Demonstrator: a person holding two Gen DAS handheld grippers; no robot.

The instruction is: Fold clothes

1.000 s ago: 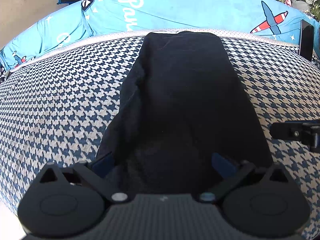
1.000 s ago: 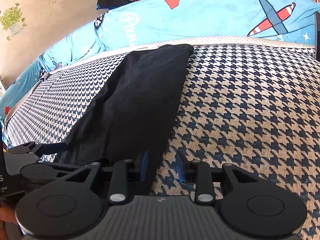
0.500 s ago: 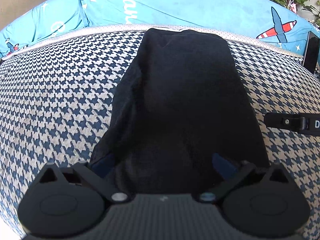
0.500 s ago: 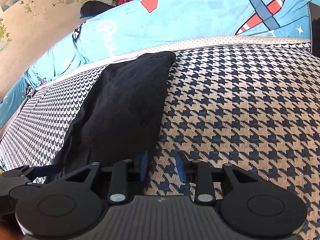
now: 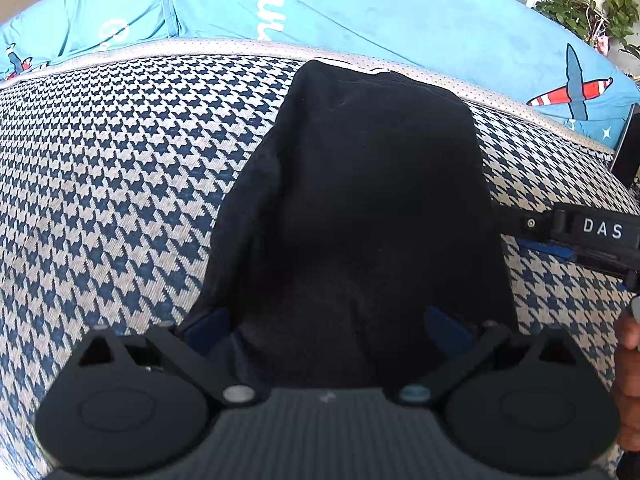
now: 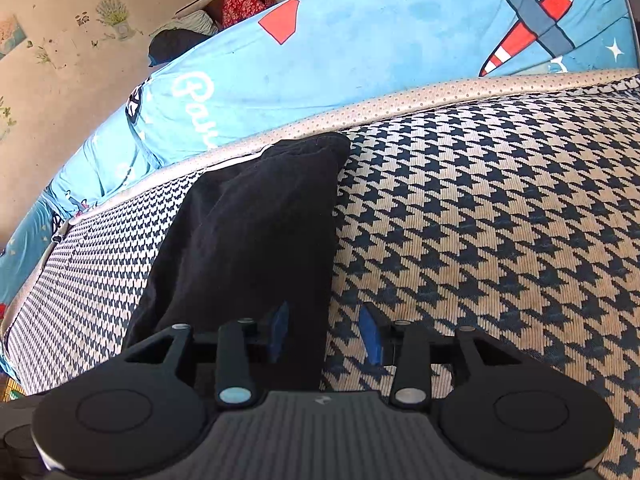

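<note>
One black garment (image 5: 360,216) lay folded into a long, narrow strip on the houndstooth-patterned bed (image 5: 120,184), its far end reaching the dotted pale edging (image 6: 400,108) at the far border of the bed. Beyond that edging rose a bright blue cover (image 5: 360,20) printed with white script, a red shape and a red-and-white striped aeroplane.

In the left wrist view, the left gripper (image 5: 326,326) stood over the near end of the strip with its jaws spread wide, one blue pad at each side edge of the cloth; the pads did not press on it, so the jaws were released. The strip ran straight away from this gripper toward the edging. At the right border of the same view the right gripper's black finger, lettered "DAS", reached in just beside the garment's right edge, and part of a hand (image 5: 628,360) showed low at that border.

In the right wrist view, the right gripper (image 6: 324,336) sat at the right-hand edge of the garment (image 6: 256,232). Its jaws had just been opening: a clear gap showed between the two blue pads, the left pad over the black cloth and the right pad over bare houndstooth, with the garment's edge running between them but not pinched. A wall with small flower pictures (image 6: 112,12) and a heap of clothes stood behind the blue cover.
</note>
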